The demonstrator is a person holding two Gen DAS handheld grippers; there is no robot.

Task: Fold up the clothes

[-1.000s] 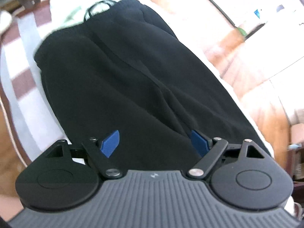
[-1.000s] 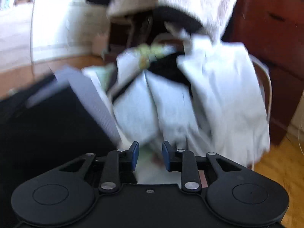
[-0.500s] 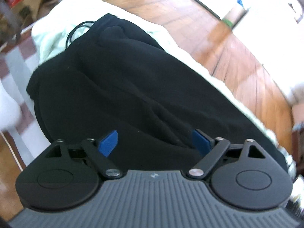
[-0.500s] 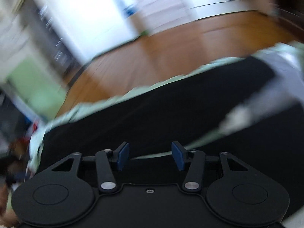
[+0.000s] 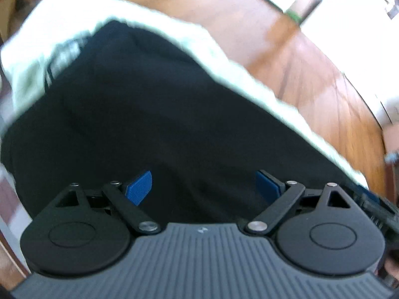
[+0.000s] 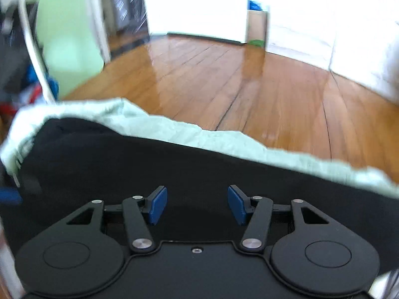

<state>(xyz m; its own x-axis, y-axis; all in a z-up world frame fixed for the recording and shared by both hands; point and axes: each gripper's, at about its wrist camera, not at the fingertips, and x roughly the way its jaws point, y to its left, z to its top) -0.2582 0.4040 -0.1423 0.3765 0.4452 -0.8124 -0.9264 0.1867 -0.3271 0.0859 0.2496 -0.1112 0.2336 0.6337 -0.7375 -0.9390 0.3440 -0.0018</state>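
A black pair of sweatpants (image 5: 174,114) lies spread on a pale green cloth (image 5: 62,32). It also shows in the right wrist view (image 6: 199,167), with the pale green cloth (image 6: 174,129) along its far edge. My left gripper (image 5: 203,186) is open, its blue pads just above the black fabric, holding nothing. My right gripper (image 6: 197,204) is open over the same garment near its far edge, holding nothing.
Wooden floor (image 6: 249,87) lies beyond the pale green cloth. A striped fabric (image 5: 7,199) shows at the left edge of the left wrist view. Clutter (image 6: 27,89) sits at the far left of the right wrist view, white furniture (image 6: 324,25) at the back.
My right gripper swung from the pile of white clothes to over the black sweatpants and opened wider. My left gripper stayed open and shifted slightly over the garment.
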